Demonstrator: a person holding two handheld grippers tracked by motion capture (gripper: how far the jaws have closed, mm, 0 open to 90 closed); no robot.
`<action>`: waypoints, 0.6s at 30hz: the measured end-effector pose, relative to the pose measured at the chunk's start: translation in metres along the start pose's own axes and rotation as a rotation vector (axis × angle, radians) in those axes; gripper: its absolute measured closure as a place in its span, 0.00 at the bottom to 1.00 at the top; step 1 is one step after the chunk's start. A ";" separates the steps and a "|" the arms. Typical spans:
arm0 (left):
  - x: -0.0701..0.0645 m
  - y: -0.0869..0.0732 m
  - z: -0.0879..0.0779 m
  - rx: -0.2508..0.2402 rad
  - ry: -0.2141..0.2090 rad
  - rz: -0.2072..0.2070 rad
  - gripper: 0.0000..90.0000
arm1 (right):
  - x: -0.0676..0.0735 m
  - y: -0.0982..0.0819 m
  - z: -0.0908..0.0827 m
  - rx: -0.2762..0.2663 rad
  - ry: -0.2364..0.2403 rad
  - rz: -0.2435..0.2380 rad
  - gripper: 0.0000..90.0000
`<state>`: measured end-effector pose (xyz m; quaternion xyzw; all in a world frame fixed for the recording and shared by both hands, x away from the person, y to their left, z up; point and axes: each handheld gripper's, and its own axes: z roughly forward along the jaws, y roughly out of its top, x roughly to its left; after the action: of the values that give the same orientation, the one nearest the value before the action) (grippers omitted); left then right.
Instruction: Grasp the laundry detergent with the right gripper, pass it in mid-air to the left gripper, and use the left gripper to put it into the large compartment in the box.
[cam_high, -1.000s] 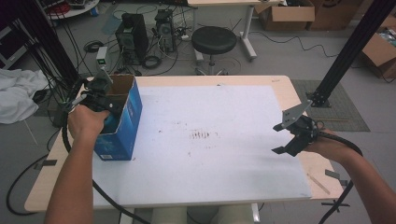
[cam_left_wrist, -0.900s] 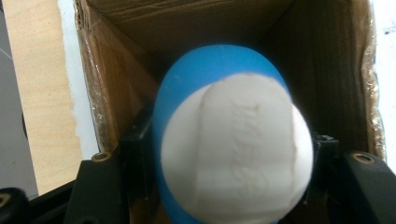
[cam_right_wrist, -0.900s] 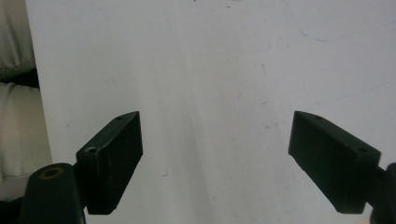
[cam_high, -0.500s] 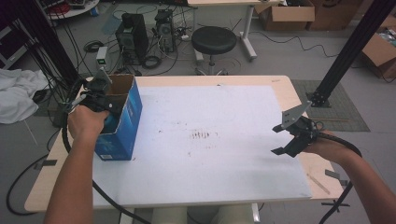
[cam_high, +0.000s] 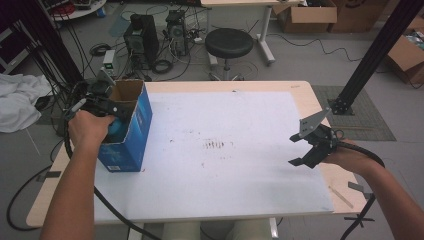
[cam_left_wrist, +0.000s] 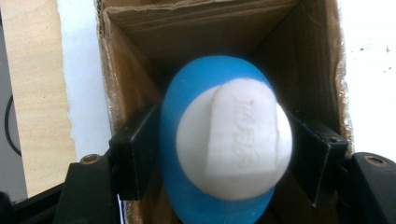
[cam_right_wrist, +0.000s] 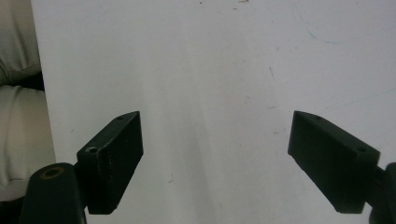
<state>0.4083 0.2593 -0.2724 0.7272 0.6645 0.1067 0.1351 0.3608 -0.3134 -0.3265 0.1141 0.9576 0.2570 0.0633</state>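
Note:
An open blue cardboard box (cam_high: 134, 131) stands at the table's left side. My left gripper (cam_high: 111, 111) points down into its mouth. In the left gripper view a blue rounded object with a white embossed face (cam_left_wrist: 229, 140) sits between the jaws of the left gripper (cam_left_wrist: 226, 156), above the box's brown inside (cam_left_wrist: 196, 32). The jaws have just been opening; their pads stand at the object's sides without squeezing it. My right gripper (cam_high: 295, 150) hovers open and empty over the white mat (cam_right_wrist: 210, 70) at the table's right, its jaws of the right gripper (cam_right_wrist: 215, 156) wide apart.
The white mat (cam_high: 220, 150) covers most of the wooden table (cam_high: 305, 95). A cable trails from each gripper. Beyond the far edge stand a black stool (cam_high: 229, 42), computer towers (cam_high: 142, 32) and cardboard boxes (cam_high: 305, 12).

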 end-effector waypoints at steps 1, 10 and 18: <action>0.000 0.000 -0.001 0.001 -0.002 0.003 0.36 | 0.000 0.001 0.000 -0.002 0.000 -0.001 0.20; 0.001 -0.001 -0.012 -0.023 -0.018 0.009 0.34 | 0.002 0.003 -0.001 -0.001 -0.003 -0.006 0.20; -0.003 0.000 -0.028 -0.048 -0.012 0.024 0.34 | 0.004 0.006 -0.004 -0.005 -0.002 -0.010 0.20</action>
<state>0.3989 0.2582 -0.2462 0.7323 0.6521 0.1198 0.1553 0.3577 -0.3089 -0.3206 0.1092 0.9574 0.2591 0.0658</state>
